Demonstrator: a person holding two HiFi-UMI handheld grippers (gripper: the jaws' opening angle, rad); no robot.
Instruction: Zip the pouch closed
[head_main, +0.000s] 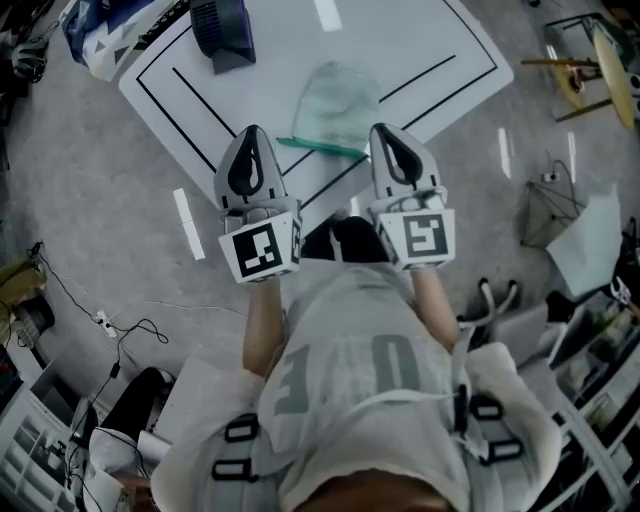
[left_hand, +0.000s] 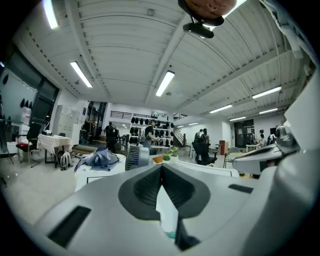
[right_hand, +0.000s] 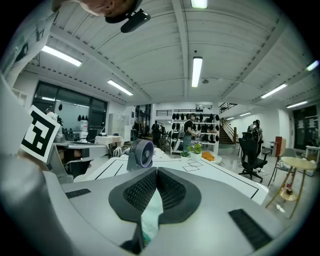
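A pale green see-through pouch (head_main: 337, 100) lies flat on the white table (head_main: 420, 50), its green zip (head_main: 322, 147) along the near edge. My left gripper (head_main: 252, 135) hovers just left of the zip's left end, jaws shut with nothing between them. My right gripper (head_main: 386, 134) is level with it at the zip's right end, also shut and empty. The two point forward side by side with the pouch between them. In the left gripper view the jaws (left_hand: 161, 167) meet at the tip, with a sliver of pouch (left_hand: 167, 220) showing beneath. The right gripper view (right_hand: 156, 172) shows the same, with the pouch (right_hand: 150, 217) below.
A dark desk fan (head_main: 222, 30) stands at the table's far left, with a blue cloth (head_main: 100, 30) beyond it. Black lines mark the tabletop. Cables (head_main: 120, 335) trail over the floor on the left. Stands and clutter (head_main: 580, 250) crowd the right.
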